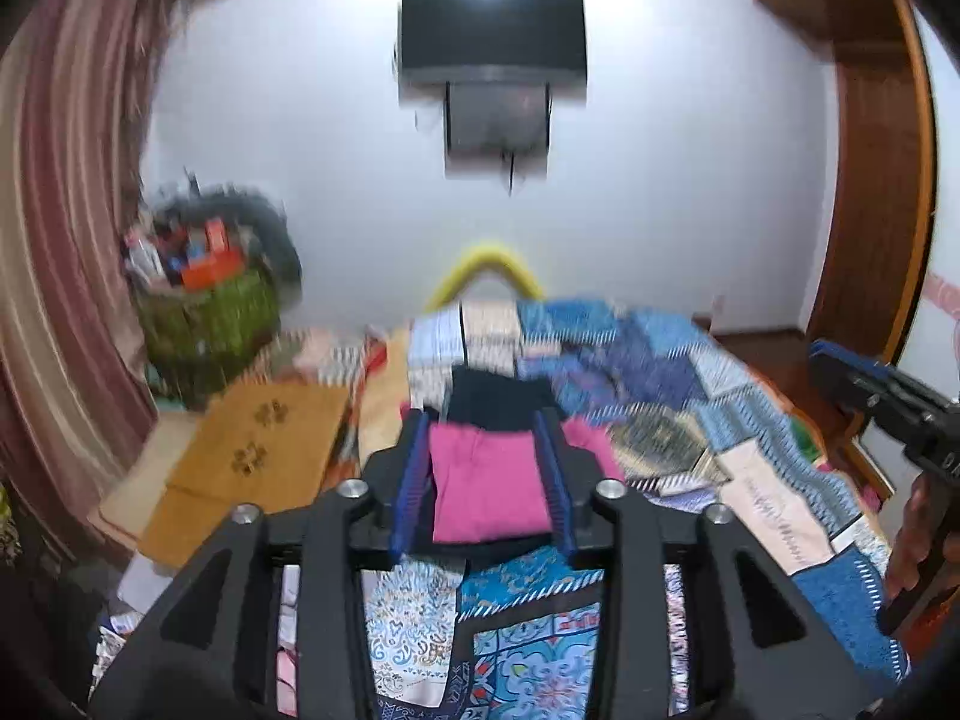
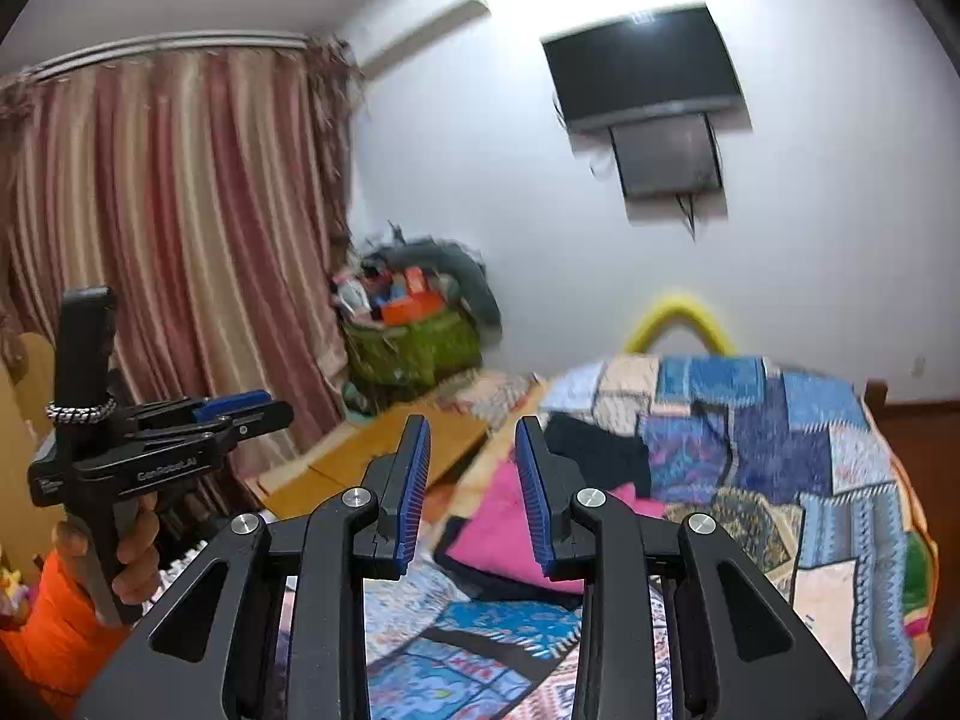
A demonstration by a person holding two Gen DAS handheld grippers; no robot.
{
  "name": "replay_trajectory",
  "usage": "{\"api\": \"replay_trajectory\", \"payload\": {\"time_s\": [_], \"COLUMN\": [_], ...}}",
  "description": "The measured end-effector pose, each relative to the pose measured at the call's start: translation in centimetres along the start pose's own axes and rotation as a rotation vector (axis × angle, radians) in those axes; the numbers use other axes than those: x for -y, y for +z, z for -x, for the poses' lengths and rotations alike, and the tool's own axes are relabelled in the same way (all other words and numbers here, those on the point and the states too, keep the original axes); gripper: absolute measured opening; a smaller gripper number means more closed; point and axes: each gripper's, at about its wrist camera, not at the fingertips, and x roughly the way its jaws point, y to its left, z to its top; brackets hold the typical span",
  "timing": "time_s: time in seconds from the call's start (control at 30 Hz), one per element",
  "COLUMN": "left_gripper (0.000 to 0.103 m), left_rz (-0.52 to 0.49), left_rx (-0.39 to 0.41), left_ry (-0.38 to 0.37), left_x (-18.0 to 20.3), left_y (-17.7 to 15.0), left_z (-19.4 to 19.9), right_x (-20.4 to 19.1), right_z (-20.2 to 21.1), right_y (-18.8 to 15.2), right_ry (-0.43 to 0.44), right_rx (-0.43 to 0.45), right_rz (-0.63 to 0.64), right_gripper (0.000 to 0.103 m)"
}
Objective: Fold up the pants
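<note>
Pink pants [image 1: 489,483] lie folded on the patchwork bedspread [image 1: 660,372], with a dark garment [image 1: 501,399] just beyond them. My left gripper [image 1: 485,429] is open and empty, raised above the bed, and the pink pants show between its blue pads. My right gripper [image 2: 473,435] is open and empty too, held above the bed's left edge, with the pink pants [image 2: 510,525] and dark garment [image 2: 594,450] to its right. The right gripper shows at the right edge of the left wrist view [image 1: 840,366]; the left gripper shows at the left of the right wrist view [image 2: 240,408].
A green basket [image 1: 210,318] full of items stands in the left corner by striped curtains [image 1: 66,228]. Yellow-brown mats [image 1: 252,450] lie left of the bed. A TV [image 1: 492,30] hangs on the far wall. A yellow curved object [image 1: 486,270] sits behind the bed. A wooden door frame [image 1: 882,180] is right.
</note>
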Motion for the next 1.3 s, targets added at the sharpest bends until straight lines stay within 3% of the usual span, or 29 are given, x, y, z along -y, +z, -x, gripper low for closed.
{"api": "replay_trajectory", "payload": {"time_s": [0.1,0.13,0.23,0.3,0.37,0.53,1.3], "left_gripper": [0.055,0.058,0.074,0.091,0.099,0.103,0.103], "left_rz": [-0.006,-0.01,-0.011,0.0,0.014,0.039,0.063], "left_rx": [0.105,0.136,0.214,0.239,0.255,0.243,0.218], "left_ry": [0.013,0.024,0.045,0.047,0.052,0.039,0.015], "left_x": [1.4,1.8,3.1,3.6,3.9,4.0,3.6], "left_y": [-0.4,-0.7,-1.7,-2.2,-2.7,-3.7,-5.1], "left_z": [5.0,6.3,9.8,11.0,11.8,12.2,11.8], "right_x": [-2.1,-2.4,-3.8,-4.5,-4.9,-5.2,-5.5], "right_z": [3.0,3.5,5.6,6.4,6.8,7.5,8.7], "right_y": [-0.3,-0.5,-1.2,-1.7,-2.0,-2.3,-3.6], "right_ry": [-0.012,-0.017,-0.055,-0.085,-0.118,-0.168,-0.192], "right_rx": [0.06,0.073,0.118,0.139,0.154,0.173,0.158], "right_rz": [0.026,0.033,0.054,0.066,0.066,0.056,0.019], "right_gripper": [0.028,0.033,0.053,0.065,0.083,0.103,0.103]}}
